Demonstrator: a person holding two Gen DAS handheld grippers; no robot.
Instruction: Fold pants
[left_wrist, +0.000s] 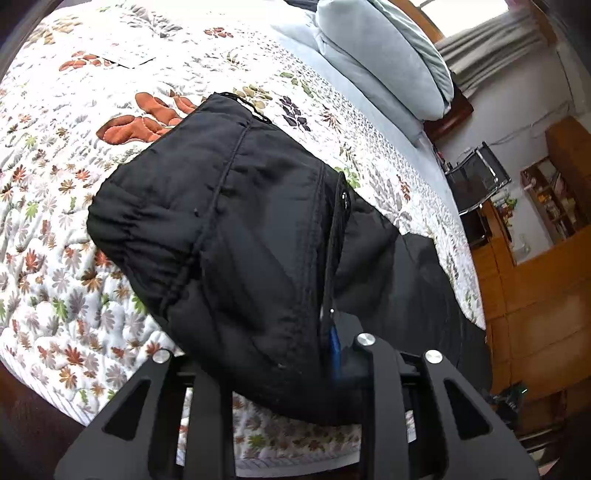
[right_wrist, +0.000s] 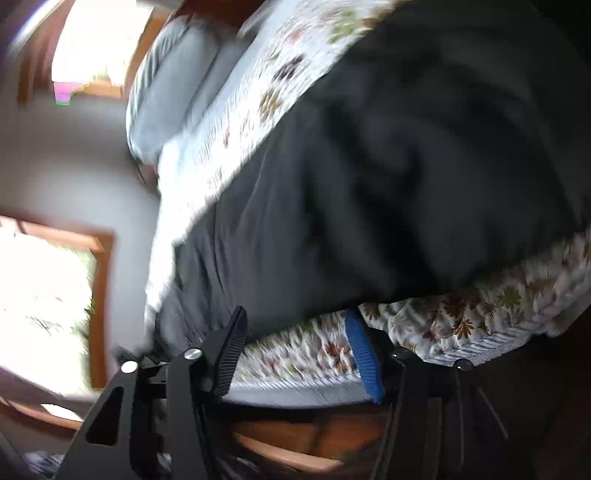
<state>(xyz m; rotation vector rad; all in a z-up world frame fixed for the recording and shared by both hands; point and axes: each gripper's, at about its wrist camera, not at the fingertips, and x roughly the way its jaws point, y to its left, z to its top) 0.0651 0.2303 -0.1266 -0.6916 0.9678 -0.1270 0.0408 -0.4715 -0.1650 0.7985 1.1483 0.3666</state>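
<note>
One pants (left_wrist: 236, 229) waistband pointing left

Floral quilt (left_wrist: 110, 184) covers bed; grey pillows (left_wrist: 388, 62), wooden cabinets (left_wrist: 535, 295), bright window (right_wrist: 48, 295).

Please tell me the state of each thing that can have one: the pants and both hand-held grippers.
Pants: bunched in a heap on the quilt, not flat.
Left hand-held gripper: shut on pants.
Right hand-held gripper: open, holding nothing; view blurred.
</note>
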